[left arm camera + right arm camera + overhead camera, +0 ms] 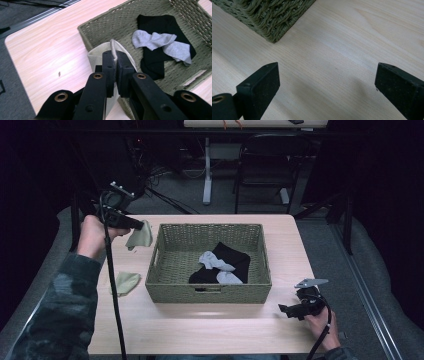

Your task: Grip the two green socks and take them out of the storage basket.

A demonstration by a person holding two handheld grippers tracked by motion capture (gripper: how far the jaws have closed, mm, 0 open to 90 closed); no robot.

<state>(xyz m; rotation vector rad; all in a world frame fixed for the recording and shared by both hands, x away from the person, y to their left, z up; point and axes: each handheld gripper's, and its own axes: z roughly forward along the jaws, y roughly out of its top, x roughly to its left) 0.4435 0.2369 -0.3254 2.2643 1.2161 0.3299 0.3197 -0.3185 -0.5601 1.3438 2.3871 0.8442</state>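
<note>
The worktop (200, 325), a pale wood-grain surface, carries all items and is seen from above in the high view. At its centre stands 1 woven basket (210, 290), rectangular and olive-coloured, evidently placed as the collecting container.

Inside the basket, toward its near right part, a black garment (235, 257) lies flat on the floor of the weave, and 2 grey socks (215, 262) are draped across it, touching it; their loose, overlapping lie suggests they were dropped in rather than arranged.

2 pale green socks are outside the basket. 1, the held sock (140, 236), hangs just beside the far left corner of the basket, clear of the worktop, pinched at its edge so that the body dangles freely; from this, transfer into the basket is judged to be the step in hand. The other, the lying sock (125, 282), rests flat on the worktop near the basket's left wall, apparently awaiting its turn.

The left gripper (115, 67) is clamped on the held sock, its jaws pressed together with the cloth edge between them, and is tilted toward the basket interior. The right gripper (325, 82) is parked low over bare worktop near the basket's near right corner, its jaws spread wide with nothing between them, presumably kept out of the way.
</note>
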